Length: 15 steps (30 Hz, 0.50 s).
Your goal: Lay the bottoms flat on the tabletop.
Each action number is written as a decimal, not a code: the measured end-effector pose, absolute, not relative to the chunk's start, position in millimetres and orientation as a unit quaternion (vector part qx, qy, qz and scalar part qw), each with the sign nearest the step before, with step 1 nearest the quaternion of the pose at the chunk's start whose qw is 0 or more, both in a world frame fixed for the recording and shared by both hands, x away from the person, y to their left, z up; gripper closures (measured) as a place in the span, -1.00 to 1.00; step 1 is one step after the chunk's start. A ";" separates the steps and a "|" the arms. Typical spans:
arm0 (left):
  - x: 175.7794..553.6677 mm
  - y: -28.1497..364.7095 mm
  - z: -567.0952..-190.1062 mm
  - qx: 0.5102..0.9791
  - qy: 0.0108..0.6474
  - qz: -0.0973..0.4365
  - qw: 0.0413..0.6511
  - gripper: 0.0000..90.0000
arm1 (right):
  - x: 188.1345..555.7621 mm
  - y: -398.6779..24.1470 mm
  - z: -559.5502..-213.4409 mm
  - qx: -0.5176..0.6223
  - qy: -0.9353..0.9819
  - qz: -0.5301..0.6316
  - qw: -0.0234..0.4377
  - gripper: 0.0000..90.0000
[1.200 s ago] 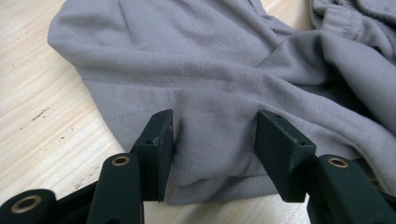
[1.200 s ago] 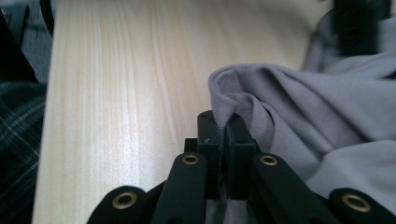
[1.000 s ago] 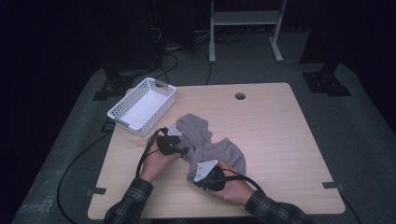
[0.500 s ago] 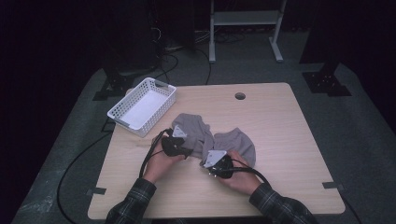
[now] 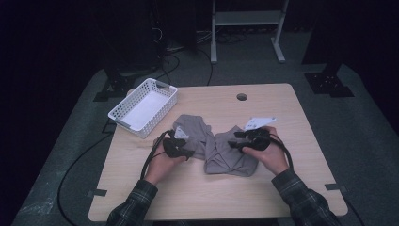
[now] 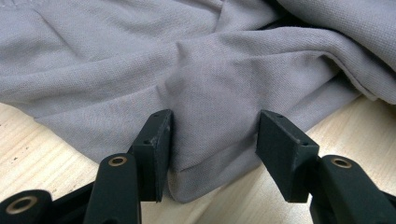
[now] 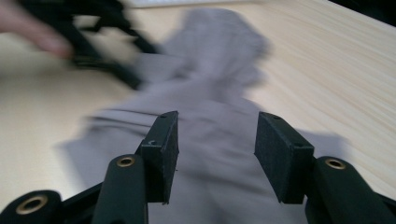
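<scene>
Dark room, cables on grey floor, light wooden desk point(image 5: 282, 141) in the middle. High view: white basket point(image 5: 144, 107) at the desk's far left, empty as far as visible. Grey garment point(image 5: 221, 150) lies crumpled near the desk's centre, between the two hands. Left hand-held gripper point(image 5: 187, 150) sits at the cloth's left edge, same spot as a second ago. Right hand-held gripper point(image 5: 234, 141) has swung from the near side of the cloth, close to the left hand, over to the cloth's right part, and the garment is now spread wider, in two humps with a dip between. Its jaws have just been opening; judged as a release after dragging the fabric out, so the flattening or folding is only partly done.

Left gripper view: left hand-held gripper point(image 6: 212, 140) about half open, jaws straddling a folded hem of the grey garment point(image 6: 210, 70); pads not pressing, cloth merely lies between them. Fabric is a fine knit, soft, several layered folds, edge doubled over on the wood.

Right gripper view: blurred from motion. Right hand-held gripper point(image 7: 215, 140) with jaws parted, nothing pinched; grey garment point(image 7: 210, 93) below and ahead, rumpled into a ridge running away. Other hand and its tool smeared at upper left.
</scene>
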<state>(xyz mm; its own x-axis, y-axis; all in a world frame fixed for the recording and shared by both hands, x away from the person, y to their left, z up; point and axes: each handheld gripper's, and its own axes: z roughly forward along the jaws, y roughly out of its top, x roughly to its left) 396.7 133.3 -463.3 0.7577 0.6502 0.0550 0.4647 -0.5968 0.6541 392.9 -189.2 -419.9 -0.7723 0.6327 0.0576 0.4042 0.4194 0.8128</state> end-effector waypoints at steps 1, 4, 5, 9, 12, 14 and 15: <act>396.7 133.2 -463.5 0.882 0.316 0.146 0.319 0.00 | 401.1 -197.3 -423.7 0.327 0.829 0.436 0.130 0.08; 396.9 133.2 -463.9 0.882 0.316 0.145 0.318 0.00 | 419.1 -213.4 -435.1 0.356 0.825 0.421 0.126 0.06; 397.0 133.1 -464.1 0.882 0.316 0.145 0.319 0.00 | 425.5 -218.5 -439.8 0.362 0.824 0.416 0.127 0.06; 397.2 133.5 -464.1 0.882 0.316 0.144 0.318 0.00 | 439.2 -224.8 -453.5 0.372 0.828 0.406 0.103 -0.01; 397.3 133.6 -464.3 0.882 0.316 0.144 0.318 0.00 | 445.2 -226.8 -463.6 0.377 0.830 0.398 0.101 -0.01; 397.3 133.6 -464.3 0.883 0.315 0.144 0.317 0.00 | 447.8 -228.3 -468.7 0.381 0.831 0.394 0.097 -0.03; 397.4 133.5 -464.3 0.883 0.315 0.144 0.317 0.00 | 448.5 -229.2 -470.9 0.382 0.831 0.393 0.095 -0.03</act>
<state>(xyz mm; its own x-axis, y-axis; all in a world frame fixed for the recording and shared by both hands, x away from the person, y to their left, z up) 397.4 133.5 -464.3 0.7598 0.6478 0.0551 0.4646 -0.6003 0.6509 448.5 -229.2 -470.9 -0.6898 0.7097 0.1431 0.5607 0.3986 0.7258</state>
